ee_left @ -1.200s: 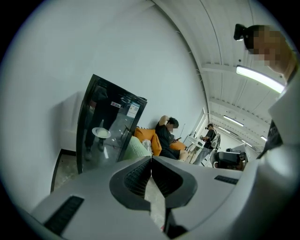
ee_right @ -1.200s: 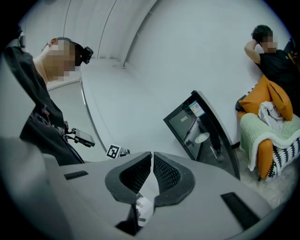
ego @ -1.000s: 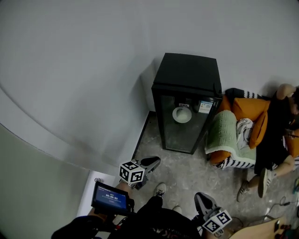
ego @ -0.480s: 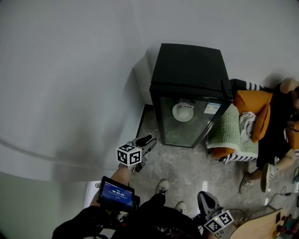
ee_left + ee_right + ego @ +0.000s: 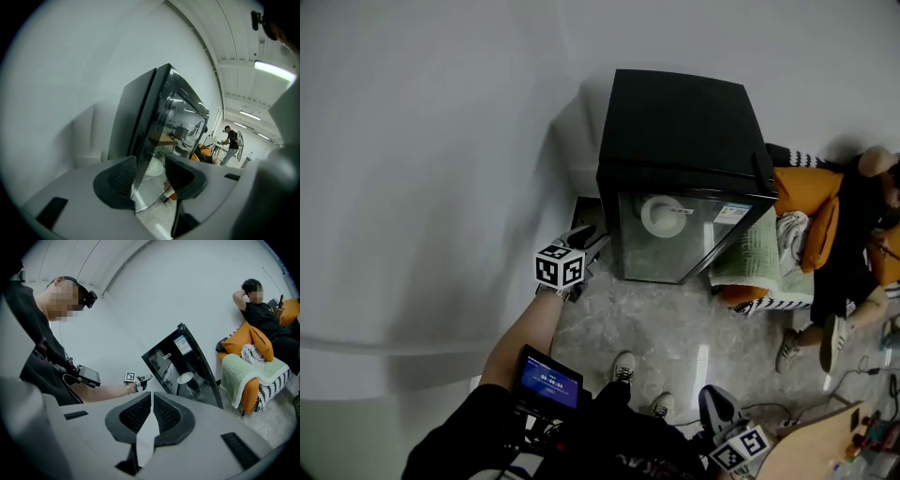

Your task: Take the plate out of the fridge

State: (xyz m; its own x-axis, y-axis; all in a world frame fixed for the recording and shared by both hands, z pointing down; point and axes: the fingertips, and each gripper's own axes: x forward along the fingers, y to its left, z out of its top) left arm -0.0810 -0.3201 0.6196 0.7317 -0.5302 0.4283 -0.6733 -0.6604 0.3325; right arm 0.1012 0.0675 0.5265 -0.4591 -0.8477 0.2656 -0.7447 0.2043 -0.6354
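Beside the black fridge's [image 5: 680, 122] near left corner, my left gripper [image 5: 584, 239] is opening its jaws, pinching nothing, with the glass door's [image 5: 661, 255] edge showing through the gap. The white plate [image 5: 664, 215] sits inside the fridge, behind that door. Near right, my right gripper [image 5: 715, 410] is pressed together, empty.

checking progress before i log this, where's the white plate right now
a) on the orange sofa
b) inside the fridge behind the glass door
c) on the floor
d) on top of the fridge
b: the white plate shows through the glass door of the black fridge, inside it.
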